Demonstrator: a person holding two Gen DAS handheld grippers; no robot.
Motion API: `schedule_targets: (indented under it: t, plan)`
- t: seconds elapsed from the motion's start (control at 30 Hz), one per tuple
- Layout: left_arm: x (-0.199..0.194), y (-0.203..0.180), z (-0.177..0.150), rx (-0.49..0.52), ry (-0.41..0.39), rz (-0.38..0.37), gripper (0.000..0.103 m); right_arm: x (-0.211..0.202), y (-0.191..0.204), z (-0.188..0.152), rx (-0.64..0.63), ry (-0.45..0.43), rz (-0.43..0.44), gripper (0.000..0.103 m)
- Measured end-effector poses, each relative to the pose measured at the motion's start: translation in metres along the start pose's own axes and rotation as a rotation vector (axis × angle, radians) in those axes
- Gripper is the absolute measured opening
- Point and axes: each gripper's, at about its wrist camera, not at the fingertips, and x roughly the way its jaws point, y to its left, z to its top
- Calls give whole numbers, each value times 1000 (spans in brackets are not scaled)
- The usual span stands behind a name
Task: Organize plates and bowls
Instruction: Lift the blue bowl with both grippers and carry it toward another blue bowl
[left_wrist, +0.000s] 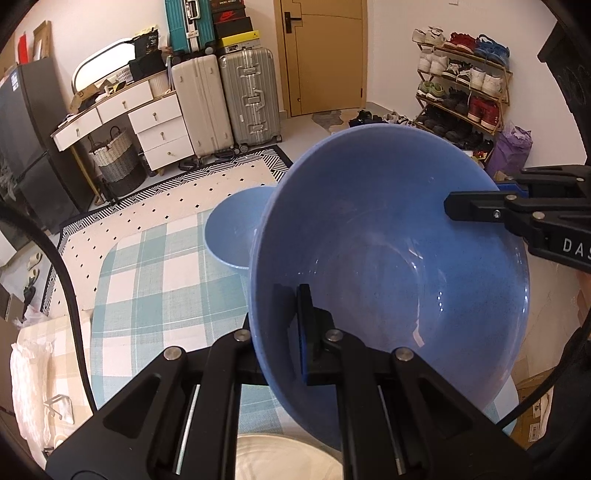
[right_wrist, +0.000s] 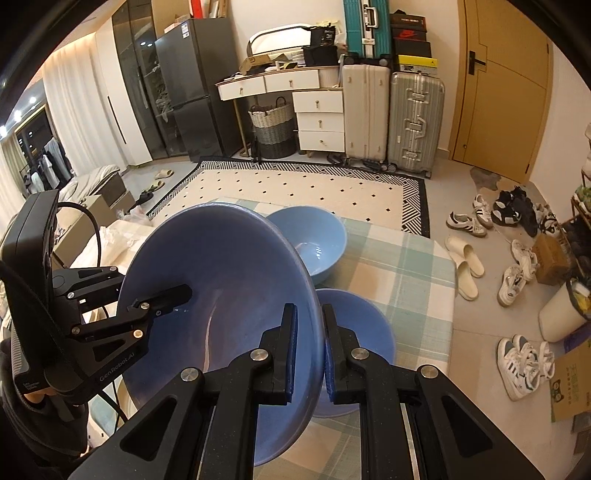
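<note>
A large blue bowl (left_wrist: 388, 258) is held tilted above the checked table; it also shows in the right wrist view (right_wrist: 229, 280). My left gripper (left_wrist: 280, 332) is shut on its near rim, and shows in the right wrist view (right_wrist: 162, 299). My right gripper (right_wrist: 309, 354) is shut on the opposite rim, and shows in the left wrist view (left_wrist: 476, 210). A lighter blue bowl (left_wrist: 232, 229) stands on the table behind, also in the right wrist view (right_wrist: 314, 240). Another blue bowl (right_wrist: 362, 332) sits under the right gripper.
The table has a green and white checked cloth (left_wrist: 155, 288) (right_wrist: 413, 269). A cream dish (left_wrist: 288, 458) lies at the near edge below the left gripper. Beyond are a patterned rug (right_wrist: 303, 188), suitcases (left_wrist: 225, 99), drawers and shoes on the floor (right_wrist: 465, 221).
</note>
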Motion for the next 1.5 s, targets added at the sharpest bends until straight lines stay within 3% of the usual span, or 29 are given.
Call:
schedule_targets:
  t: [0.53, 1.1, 1.5]
  plan:
    - [82, -39, 30, 23, 65, -31, 6, 46, -53, 2, 72, 56, -30, 13]
    - [180, -2, 25, 26, 133, -43, 6, 113, -80, -7, 113, 133, -33, 13]
    - [215, 0, 15, 51, 166, -42, 6, 140, -90, -26, 125, 172, -39, 13]
